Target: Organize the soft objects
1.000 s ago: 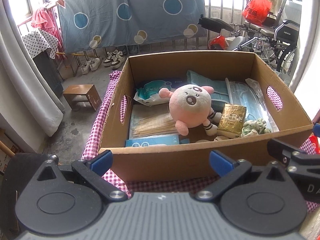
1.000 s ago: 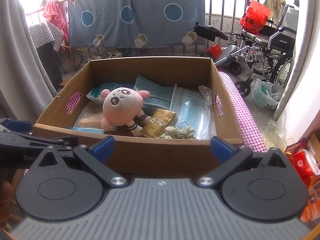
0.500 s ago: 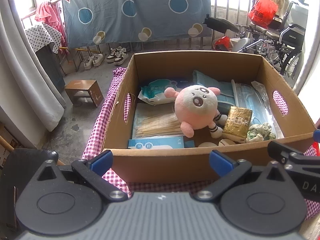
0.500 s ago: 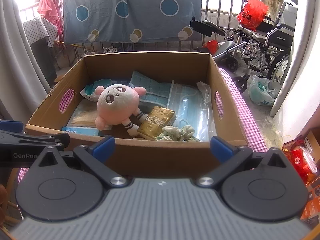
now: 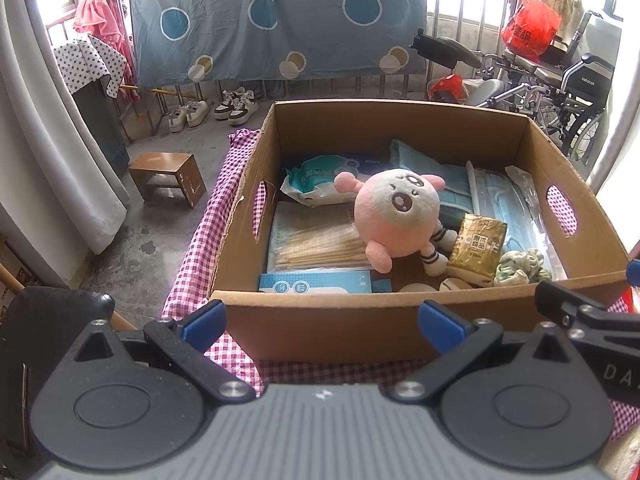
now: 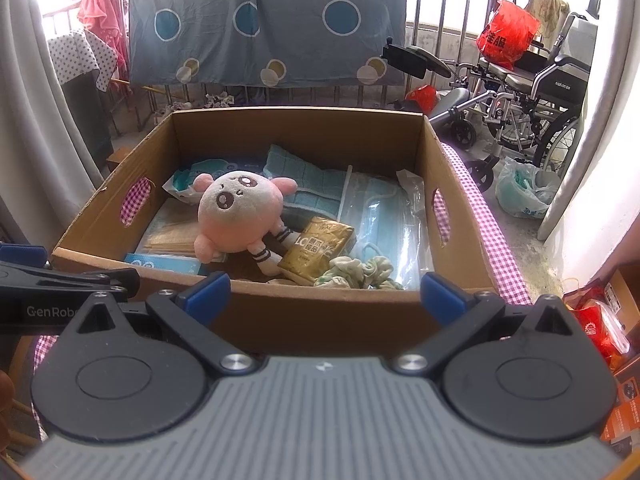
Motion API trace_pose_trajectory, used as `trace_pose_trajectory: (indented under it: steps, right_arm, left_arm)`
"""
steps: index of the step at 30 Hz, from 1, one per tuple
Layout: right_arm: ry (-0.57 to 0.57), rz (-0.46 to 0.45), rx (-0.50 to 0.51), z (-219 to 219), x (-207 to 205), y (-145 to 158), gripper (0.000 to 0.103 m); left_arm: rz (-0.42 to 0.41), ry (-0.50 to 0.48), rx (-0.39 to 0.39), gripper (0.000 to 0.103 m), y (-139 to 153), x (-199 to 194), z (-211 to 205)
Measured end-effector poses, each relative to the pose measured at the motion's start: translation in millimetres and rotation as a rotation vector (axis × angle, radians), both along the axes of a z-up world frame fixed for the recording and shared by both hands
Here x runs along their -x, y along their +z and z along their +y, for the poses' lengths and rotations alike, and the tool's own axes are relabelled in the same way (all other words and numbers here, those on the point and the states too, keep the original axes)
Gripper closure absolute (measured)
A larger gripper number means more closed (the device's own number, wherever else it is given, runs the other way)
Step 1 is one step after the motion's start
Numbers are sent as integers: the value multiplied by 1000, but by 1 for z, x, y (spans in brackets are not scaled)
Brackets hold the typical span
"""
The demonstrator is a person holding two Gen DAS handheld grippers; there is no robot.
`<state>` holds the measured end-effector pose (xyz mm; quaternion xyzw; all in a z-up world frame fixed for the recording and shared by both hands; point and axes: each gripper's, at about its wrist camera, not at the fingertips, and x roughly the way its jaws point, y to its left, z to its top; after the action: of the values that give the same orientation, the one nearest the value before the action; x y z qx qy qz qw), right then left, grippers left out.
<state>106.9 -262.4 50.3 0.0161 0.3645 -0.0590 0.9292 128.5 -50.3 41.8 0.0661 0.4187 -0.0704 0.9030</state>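
Note:
A cardboard box (image 5: 320, 324) (image 6: 320, 320) stands on a pink checked cloth (image 5: 208, 220). Inside lies a pink plush toy (image 5: 394, 220) (image 6: 236, 210), a gold packet (image 5: 476, 248) (image 6: 318, 248), a pale green scrunchie (image 5: 520, 266) (image 6: 360, 272), a blue towel (image 5: 448, 176) (image 6: 308, 178), bagged masks (image 5: 504, 208) (image 6: 384, 216), a wipes pack (image 5: 320, 178) and a bag of wooden sticks (image 5: 320, 244). My left gripper (image 5: 320, 318) and right gripper (image 6: 322, 292) hover open just before the near wall, nothing between their fingers.
A small wooden stool (image 5: 168, 178) and shoes (image 5: 216, 110) sit on the floor at left. A wheelchair (image 6: 528, 92) and plastic bags (image 6: 520, 192) stand at right. A blue sheet (image 5: 276, 20) hangs behind. Curtains flank both sides.
Both grippers have risen and tilted slightly, so the box interior shows more fully. Nothing in the box moved; both stay open.

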Motion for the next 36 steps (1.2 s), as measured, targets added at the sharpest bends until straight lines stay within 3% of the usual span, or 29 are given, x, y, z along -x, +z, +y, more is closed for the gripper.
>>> trace_pose_trajectory:
  steps: [36]
  right_arm:
    - [-3, -10, 5, 1, 8, 5, 1]
  left_arm:
    - [-5, 3, 7, 1, 2, 6, 1]
